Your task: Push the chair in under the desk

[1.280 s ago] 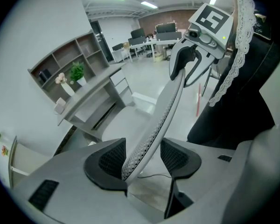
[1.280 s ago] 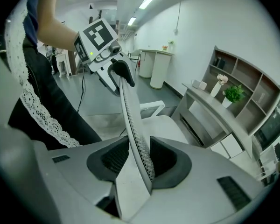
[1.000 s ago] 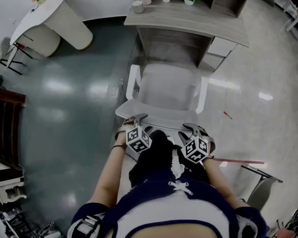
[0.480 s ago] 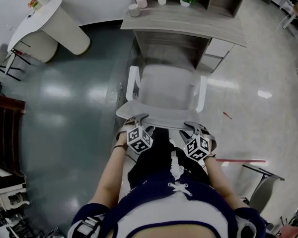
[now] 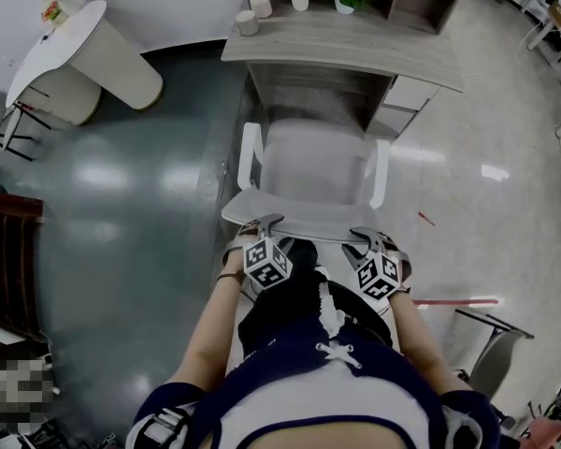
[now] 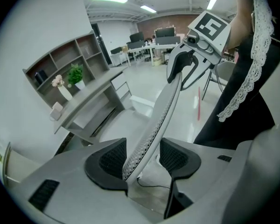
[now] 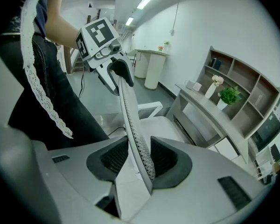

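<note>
At the knee opening of the grey wood-grain counter [image 5: 355, 40], the white office chair with the mesh back [image 5: 313, 171] has closed up over the last second. The gap between seat front and counter edge is visibly smaller than it was. Both hands came forward with it.

- **Left:** my left claw [image 5: 262, 224] straddles the curved white backrest rim [image 5: 309, 215], released, not clamped. The rim leans toward one pad, with daylight beside the other.
- **Right:** my right claw [image 5: 366, 237] is the same, jaws wide with the rim between them and no squeeze.

So this is a shove on the rim, not a grip.

The chair looks square to the opening. My read is that the push is working but only partway. Most of the seat and both white armrests [image 5: 251, 157] are out on the glossy floor [image 5: 122, 204], clear of the counter. I can't tell whether the seat nose is under the top yet.

Next I'd keep the push straight and watch the right-hand armrest against the white drawer unit [image 5: 413, 90].
</note>
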The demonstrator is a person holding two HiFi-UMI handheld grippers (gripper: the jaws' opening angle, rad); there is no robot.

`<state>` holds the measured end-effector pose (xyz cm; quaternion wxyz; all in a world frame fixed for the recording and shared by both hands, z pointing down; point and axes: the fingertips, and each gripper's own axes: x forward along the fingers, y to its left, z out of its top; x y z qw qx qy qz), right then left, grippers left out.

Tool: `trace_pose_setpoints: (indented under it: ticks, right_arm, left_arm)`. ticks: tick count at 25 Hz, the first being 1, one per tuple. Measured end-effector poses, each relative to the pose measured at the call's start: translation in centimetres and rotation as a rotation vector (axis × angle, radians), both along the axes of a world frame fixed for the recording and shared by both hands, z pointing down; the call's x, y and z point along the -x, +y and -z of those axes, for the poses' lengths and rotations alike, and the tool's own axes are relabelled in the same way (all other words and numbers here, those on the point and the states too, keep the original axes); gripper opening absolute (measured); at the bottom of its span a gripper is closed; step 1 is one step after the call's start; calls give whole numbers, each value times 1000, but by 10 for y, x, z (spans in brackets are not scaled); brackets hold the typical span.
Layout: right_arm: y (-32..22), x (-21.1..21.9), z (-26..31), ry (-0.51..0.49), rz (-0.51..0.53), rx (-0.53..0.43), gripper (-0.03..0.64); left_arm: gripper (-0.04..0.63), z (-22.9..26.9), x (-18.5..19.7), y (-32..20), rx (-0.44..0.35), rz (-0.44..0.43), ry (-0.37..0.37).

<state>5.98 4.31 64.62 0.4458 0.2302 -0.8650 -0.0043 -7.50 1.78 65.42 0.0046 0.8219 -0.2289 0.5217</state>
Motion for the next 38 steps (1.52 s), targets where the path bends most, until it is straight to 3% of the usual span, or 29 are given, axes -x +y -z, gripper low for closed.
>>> trace_pose_setpoints:
  ticks: [12, 20, 38]
  right_arm:
    - [-27, -5, 0, 6, -1, 33, 138]
    - [-34, -8, 2, 3, -11, 14, 138]
    - [-50, -8, 1, 9, -10, 34, 138]
  left_arm:
    - [216, 4, -5, -20, 51, -19, 35]
    - [213, 9, -8, -29, -21, -49, 57]
    - [207, 8, -8, -44, 15, -65, 76]
